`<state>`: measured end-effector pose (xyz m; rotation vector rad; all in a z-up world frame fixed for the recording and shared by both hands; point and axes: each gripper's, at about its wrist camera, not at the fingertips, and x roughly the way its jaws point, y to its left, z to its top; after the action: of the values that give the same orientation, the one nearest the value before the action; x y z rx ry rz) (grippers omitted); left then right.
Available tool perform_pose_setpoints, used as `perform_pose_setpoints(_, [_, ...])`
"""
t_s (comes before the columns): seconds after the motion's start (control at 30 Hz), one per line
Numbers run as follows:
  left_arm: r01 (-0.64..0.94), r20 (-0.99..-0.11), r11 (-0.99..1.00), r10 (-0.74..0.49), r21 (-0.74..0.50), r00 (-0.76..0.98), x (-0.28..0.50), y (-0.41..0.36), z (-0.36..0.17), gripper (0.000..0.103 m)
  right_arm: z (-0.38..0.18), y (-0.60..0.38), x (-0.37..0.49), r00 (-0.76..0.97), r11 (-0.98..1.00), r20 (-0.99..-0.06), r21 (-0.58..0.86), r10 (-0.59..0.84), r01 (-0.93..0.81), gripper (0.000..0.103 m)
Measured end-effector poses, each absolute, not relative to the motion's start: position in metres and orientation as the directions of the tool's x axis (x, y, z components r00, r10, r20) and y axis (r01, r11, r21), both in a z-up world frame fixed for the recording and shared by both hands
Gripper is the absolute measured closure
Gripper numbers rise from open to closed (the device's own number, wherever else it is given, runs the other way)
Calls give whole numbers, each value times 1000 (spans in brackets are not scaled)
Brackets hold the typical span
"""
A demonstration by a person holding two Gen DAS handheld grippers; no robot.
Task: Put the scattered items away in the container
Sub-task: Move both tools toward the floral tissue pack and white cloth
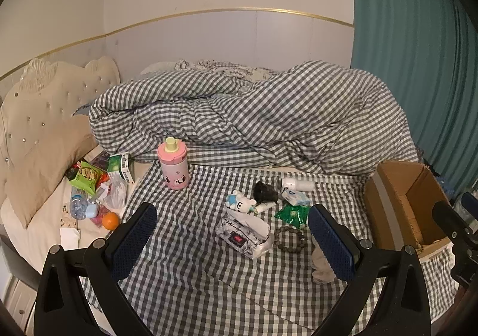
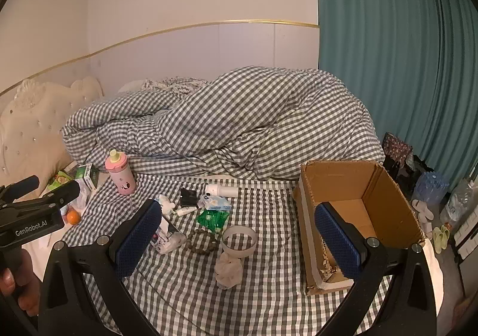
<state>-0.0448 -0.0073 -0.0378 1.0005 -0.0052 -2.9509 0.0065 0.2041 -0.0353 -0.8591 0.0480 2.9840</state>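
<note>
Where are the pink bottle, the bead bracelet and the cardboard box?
pink bottle (image 1: 174,170): left wrist view, middle of its body.
bead bracelet (image 2: 200,242): right wrist view, beads on its left side.
cardboard box (image 2: 385,186): right wrist view, inner right wall.

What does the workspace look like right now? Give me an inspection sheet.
Surface: bed under checked sheet, duvet bunched behind.
Job's things: box open, nothing seen inside; scattered pink bottle upright, tissue pack, plush, beads, green packet, white bottle lying down, tape roll.
Clutter: snacks, orange by headboard.
Grippers: left gripper open, right gripper open; both hold nothing.
Cables: nothing seen.
Surroundings: teal curtain, bags and bottles on the floor.
</note>
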Motion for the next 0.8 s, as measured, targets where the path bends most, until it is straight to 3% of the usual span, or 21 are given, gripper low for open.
perform_pose_setpoints(0.8, [34, -697, -999, -34, 13, -716, -98, -22, -99, 0, -90, 198, -40, -788, -1000, -615, 17, 3, -16, 0])
